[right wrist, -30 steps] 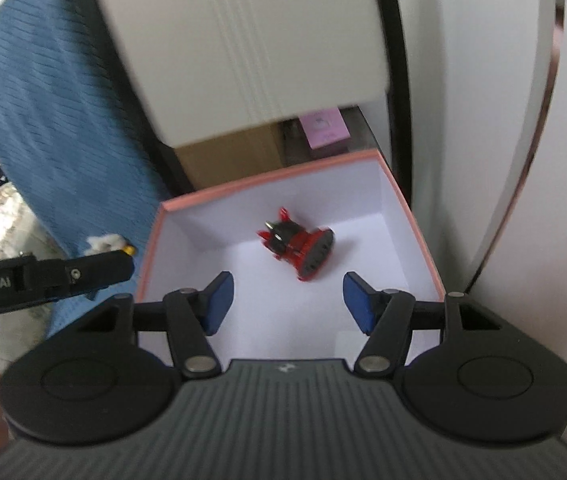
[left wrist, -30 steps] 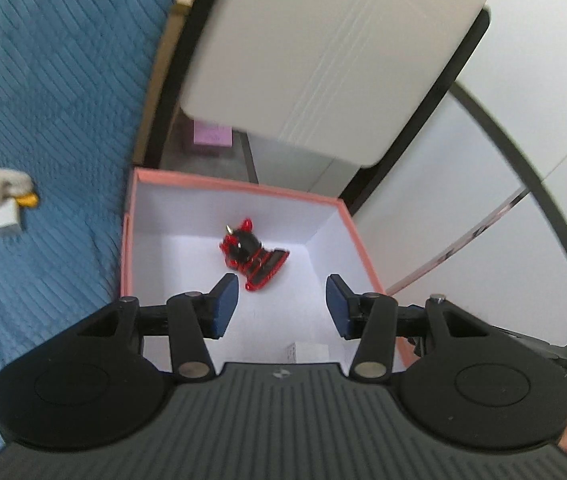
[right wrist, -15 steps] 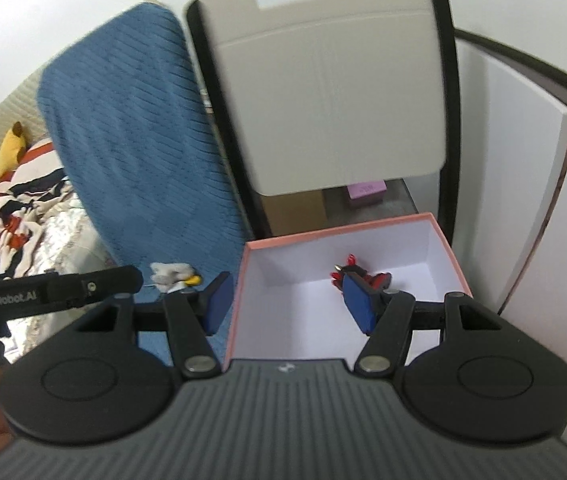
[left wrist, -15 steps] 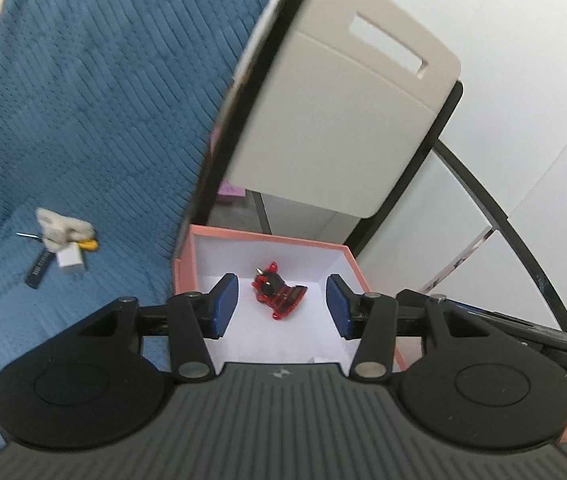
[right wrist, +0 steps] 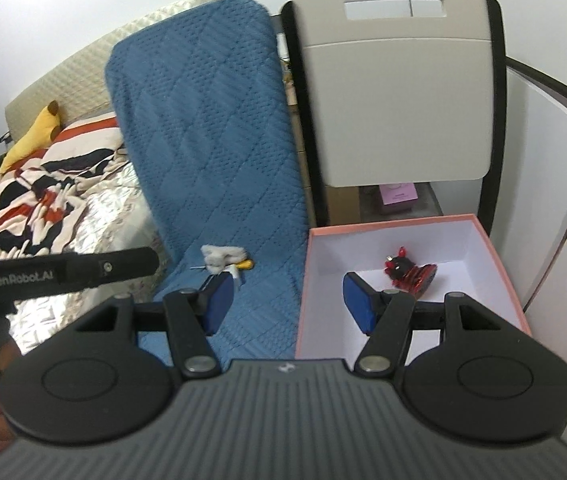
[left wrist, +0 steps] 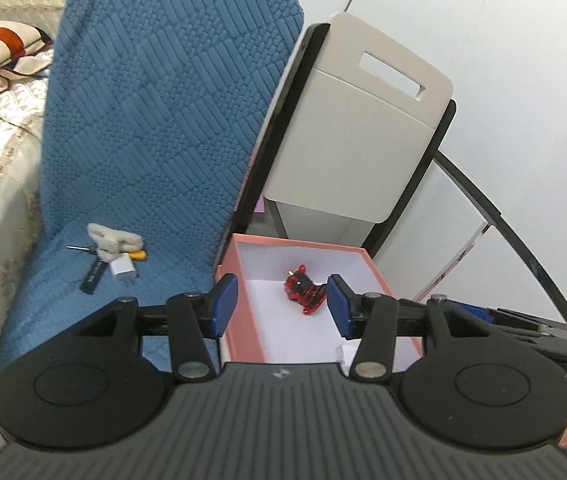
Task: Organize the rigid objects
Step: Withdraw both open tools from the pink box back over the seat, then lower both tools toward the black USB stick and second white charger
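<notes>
A red and black toy figure (left wrist: 303, 294) (right wrist: 409, 272) lies on the white floor of an open pink box (left wrist: 243, 320) (right wrist: 387, 227). A small white item (left wrist: 341, 354) sits in the box's near corner. My left gripper (left wrist: 281, 306) hovers above the box's near left rim, open, nothing between its blue pads. My right gripper (right wrist: 287, 303) hangs over the seam between the blue cover and the box, open and empty too. On the blue quilted cover (left wrist: 155, 140) lie a white charger (left wrist: 123, 270), a beige fluffy piece (left wrist: 111, 240) (right wrist: 221, 256), a yellow-handled tool (right wrist: 243, 265) and a black strip (left wrist: 93, 276).
A beige chair back (left wrist: 347, 144) (right wrist: 395, 100) in a black frame rises behind the box. A bed with striped bedding (right wrist: 43, 184) and a yellow plush (right wrist: 31, 136) lies to the left. White cabinet panels (left wrist: 463, 240) stand to the right. The left unit's black bar (right wrist: 63, 274) crosses the right wrist view.
Both grippers have drawn back and up from the box, so the chair back and blue cover come into view. The red toy stays in the box.
</notes>
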### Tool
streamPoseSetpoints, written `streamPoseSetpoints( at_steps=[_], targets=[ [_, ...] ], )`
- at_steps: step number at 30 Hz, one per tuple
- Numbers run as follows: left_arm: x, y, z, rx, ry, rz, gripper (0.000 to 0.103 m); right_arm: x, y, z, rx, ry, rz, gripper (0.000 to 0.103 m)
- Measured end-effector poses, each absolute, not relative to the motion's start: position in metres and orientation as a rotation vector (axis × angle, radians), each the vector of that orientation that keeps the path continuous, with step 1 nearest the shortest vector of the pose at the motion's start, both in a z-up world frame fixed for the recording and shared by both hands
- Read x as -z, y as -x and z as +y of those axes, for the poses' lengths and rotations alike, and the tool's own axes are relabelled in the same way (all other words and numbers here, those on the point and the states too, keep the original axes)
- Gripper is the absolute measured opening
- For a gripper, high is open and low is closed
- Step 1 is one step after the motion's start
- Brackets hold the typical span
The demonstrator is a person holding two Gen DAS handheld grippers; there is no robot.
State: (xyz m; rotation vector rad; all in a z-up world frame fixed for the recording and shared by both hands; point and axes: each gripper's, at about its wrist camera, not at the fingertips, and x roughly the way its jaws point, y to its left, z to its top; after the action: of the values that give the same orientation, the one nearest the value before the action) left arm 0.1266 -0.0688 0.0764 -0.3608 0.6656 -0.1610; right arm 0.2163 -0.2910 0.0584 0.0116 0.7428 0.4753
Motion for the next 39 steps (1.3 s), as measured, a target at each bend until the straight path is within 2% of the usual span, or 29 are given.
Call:
streamPoseSetpoints(
  at_steps=[1,12,21,39],
  targets=[
    [-0.076,-0.122,-0.065,0.157,0.356,0.664,0.06,-0.057,-0.212,-0.288,-0.478,-0.007,0.745,0.063],
    [-0.062,-0.076,-0.026,0.107,0.341,0.659,0.064,-0.041,-0.171,-0.257,-0.49,0.034,0.755,0.063],
    [-0.031,-0.054,-0.006,0.076,0.331,0.666,0.064,-0.015,-0.146,-0.242,-0.508,0.051,0.75,0.063],
    [0.054,-0.087,0.039,-0.004,0.361,0.674,0.064,0.056,-0.166,-0.201,-0.562,0.061,0.724,0.063]
  ],
)
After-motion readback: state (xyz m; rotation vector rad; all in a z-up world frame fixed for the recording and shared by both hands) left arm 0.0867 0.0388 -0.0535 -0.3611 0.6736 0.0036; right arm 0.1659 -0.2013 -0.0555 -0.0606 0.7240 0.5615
